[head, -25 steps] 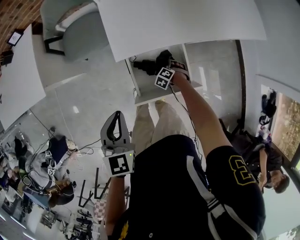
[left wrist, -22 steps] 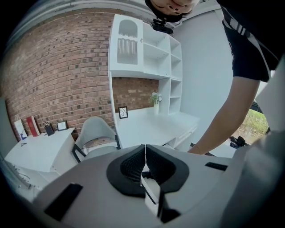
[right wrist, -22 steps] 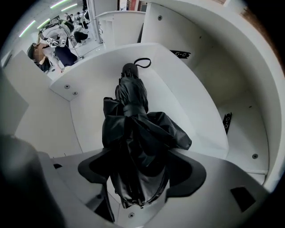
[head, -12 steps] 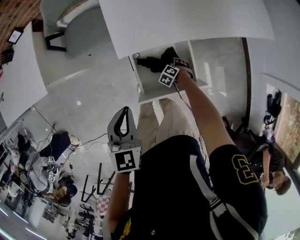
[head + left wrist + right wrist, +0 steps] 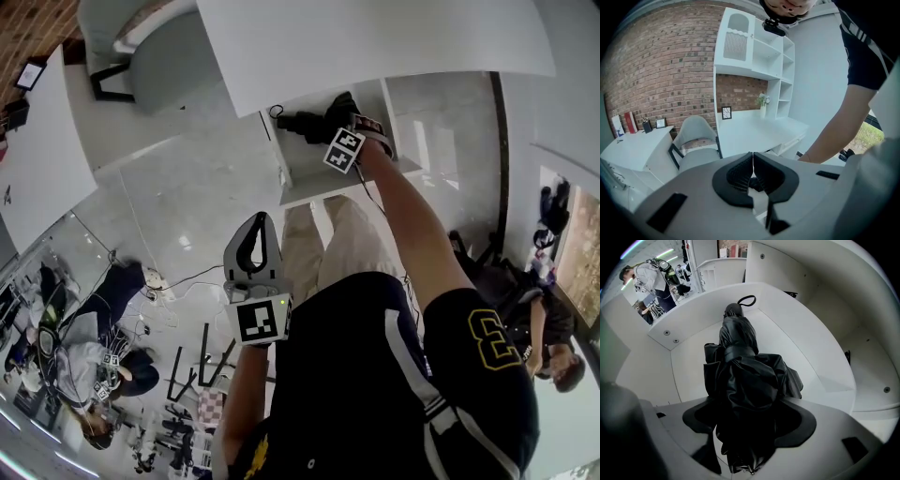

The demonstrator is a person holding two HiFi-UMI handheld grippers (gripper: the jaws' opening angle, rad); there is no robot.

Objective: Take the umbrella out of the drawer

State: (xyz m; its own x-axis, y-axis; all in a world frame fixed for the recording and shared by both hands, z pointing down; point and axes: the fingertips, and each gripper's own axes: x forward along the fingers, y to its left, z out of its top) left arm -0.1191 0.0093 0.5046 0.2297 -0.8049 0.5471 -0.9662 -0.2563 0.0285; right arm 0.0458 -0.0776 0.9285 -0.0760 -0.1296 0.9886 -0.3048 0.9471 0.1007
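Bright even light, sharp focus, fisheye warp, dark corners

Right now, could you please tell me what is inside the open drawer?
A folded black umbrella lies in the drawer; the drawer floor beneath it is covered.

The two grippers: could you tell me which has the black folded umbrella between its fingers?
The right gripper, reaching into the white drawer: its fingers straddle the black folded umbrella. The left gripper is shut and empty.
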